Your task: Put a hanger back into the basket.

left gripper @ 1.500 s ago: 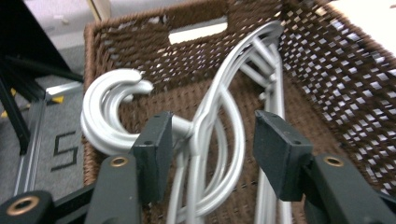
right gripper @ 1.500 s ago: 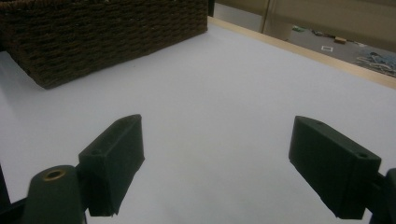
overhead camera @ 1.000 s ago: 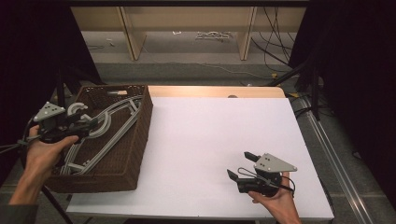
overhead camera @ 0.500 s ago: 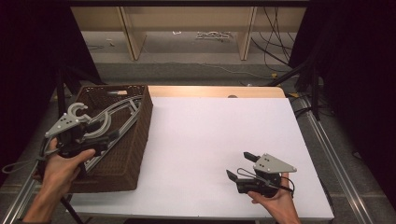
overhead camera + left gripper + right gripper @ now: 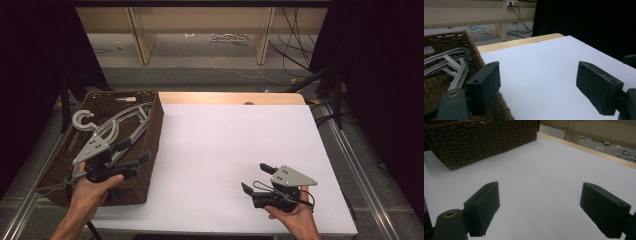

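High view: left gripper hung over dark woven wicker basket's right rim, jaws spread, having just opened, empty; grey plastic hangers lay inside; right gripper spread, empty, over bare white tabletop; dark curtains flanked.

I count 1 basket on 1 desk. Grey hangers inside it: approx. 3, they overlap so can't tell exactly. 2 grippers: left, right.
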### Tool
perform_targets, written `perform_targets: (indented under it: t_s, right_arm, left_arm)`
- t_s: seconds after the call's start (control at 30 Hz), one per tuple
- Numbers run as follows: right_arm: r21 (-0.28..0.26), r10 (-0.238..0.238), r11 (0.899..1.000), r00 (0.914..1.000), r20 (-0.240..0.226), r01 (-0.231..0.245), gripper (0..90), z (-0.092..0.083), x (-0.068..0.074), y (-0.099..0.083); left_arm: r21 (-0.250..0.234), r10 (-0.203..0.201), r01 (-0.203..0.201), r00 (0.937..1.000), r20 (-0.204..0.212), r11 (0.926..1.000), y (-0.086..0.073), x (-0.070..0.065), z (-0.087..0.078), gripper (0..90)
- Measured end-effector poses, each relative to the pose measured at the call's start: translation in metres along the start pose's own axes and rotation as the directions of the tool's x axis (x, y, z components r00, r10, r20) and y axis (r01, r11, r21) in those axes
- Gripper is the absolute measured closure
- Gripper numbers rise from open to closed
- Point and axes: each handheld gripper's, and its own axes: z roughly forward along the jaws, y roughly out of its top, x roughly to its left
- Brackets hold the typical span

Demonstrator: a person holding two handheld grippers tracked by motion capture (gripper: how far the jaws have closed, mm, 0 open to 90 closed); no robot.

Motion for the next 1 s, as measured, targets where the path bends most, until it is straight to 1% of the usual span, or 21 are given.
perform_targets:
  t_s: [0.1,0.2,0.23,0.27,0.3,0.4,0.43,0.47,0.5,0.63,0.67,0.73,0.77,0.83,0.87,0.9,0.93,0.97,1.0]
  right_arm:
    - [0.002,0.003,1.0,1.0,-0.004,-0.003,17.1,0.0,0.0,0.0]
    - [-0.001,0.002,1.0,1.0,-0.006,-0.002,17.1,0.0,0.001,-0.001]
    - [0.002,0.003,1.0,0.9999,-0.012,-0.003,17.1,0.0,0.001,-0.001]
    - [-0.003,0.0,1.0,0.9999,-0.011,0.0,17.1,-0.001,0.001,-0.001]
    - [-0.01,0.002,1.0,1.0,0.0,-0.002,17.1,-0.002,0.002,-0.001]
    - [-0.017,0.006,1.0,1.0,-0.003,-0.006,17.1,-0.003,0.003,-0.001]
    - [-0.031,0.005,1.0,1.0,0.001,-0.005,17.1,-0.004,0.003,-0.002]
    - [-0.026,0.014,1.0,0.9999,0.001,-0.014,17.1,-0.006,0.004,-0.002]
    - [-0.036,0.015,0.999,0.9999,0.008,-0.014,17.1,-0.006,0.005,-0.002]
    - [-0.036,0.022,0.999,0.9997,0.007,-0.022,17.0,-0.009,0.006,-0.003]
    - [-0.043,0.025,0.999,0.9997,-0.001,-0.025,17.0,-0.009,0.007,-0.004]
    - [-0.048,0.026,0.998,0.9997,0.001,-0.026,16.9,-0.011,0.008,-0.005]
    - [-0.054,0.027,0.998,0.9996,0.01,-0.026,16.9,-0.012,0.009,-0.006]
    - [-0.051,0.027,0.998,0.9995,0.013,-0.027,16.8,-0.015,0.009,-0.007]
    - [-0.058,0.027,0.998,0.9994,0.023,-0.026,16.7,-0.015,0.01,-0.008]
    - [-0.058,0.027,0.998,0.9994,0.023,-0.026,16.7,-0.015,0.01,-0.008]
    - [-0.061,0.036,0.998,0.9992,0.018,-0.035,16.7,-0.016,0.011,-0.01]
    - [-0.061,0.036,0.998,0.9992,0.018,-0.035,16.7,-0.016,0.011,-0.01]
    - [-0.06,0.036,0.998,0.9989,0.032,-0.034,16.7,-0.017,0.012,-0.011]
  left_arm:
    - [-0.001,0.025,-0.025,0.9996,0.015,0.9997,-0.005,-0.009,0.004,19.1]
    - [-0.007,0.03,-0.03,0.9986,0.042,0.9995,-0.011,-0.017,0.008,19.7]
    - [-0.009,0.035,-0.035,0.9984,0.044,0.9994,-0.013,-0.019,0.008,19.7]
    - [-0.015,0.041,-0.04,0.998,0.048,0.9991,-0.014,-0.021,0.009,19.6]
    - [-0.017,0.042,-0.041,0.9977,0.053,0.999,-0.016,-0.023,0.009,19.5]
    - [-0.029,0.065,-0.063,0.9958,0.065,0.9976,-0.022,-0.027,0.011,19.5]
    - [-0.025,0.073,-0.072,0.9953,0.063,0.9971,-0.024,-0.029,0.011,19.6]
    - [-0.027,0.079,-0.077,0.9946,0.067,0.9967,-0.026,-0.03,0.011,19.5]
    - [-0.029,0.084,-0.082,0.9935,0.076,0.9962,-0.027,-0.031,0.012,19.2]
    - [-0.042,0.089,-0.085,0.9914,0.096,0.9955,-0.035,-0.036,0.012,18.9]
    - [-0.047,0.095,-0.091,0.9907,0.097,0.9948,-0.037,-0.037,0.012,18.9]
    - [-0.055,0.113,-0.108,0.9893,0.092,0.9926,-0.042,-0.039,0.012,18.4]
    - [-0.056,0.119,-0.114,0.9885,0.093,0.9919,-0.045,-0.04,0.012,17.6]
    - [-0.056,0.122,-0.118,0.9885,0.089,0.9915,-0.051,-0.041,0.013,17.1]
    - [-0.058,0.115,-0.11,0.9892,0.091,0.9923,-0.054,-0.041,0.013,17.1]
    - [-0.049,0.111,-0.107,0.9898,0.089,0.993,-0.056,-0.041,0.013,17.1]
    - [-0.054,0.115,-0.11,0.989,0.094,0.9925,-0.059,-0.041,0.013,17.0]
    - [-0.045,0.121,-0.118,0.9884,0.091,0.992,-0.061,-0.042,0.013,17.0]
    - [-0.046,0.127,-0.124,0.9873,0.095,0.9913,-0.063,-0.042,0.013,16.7]
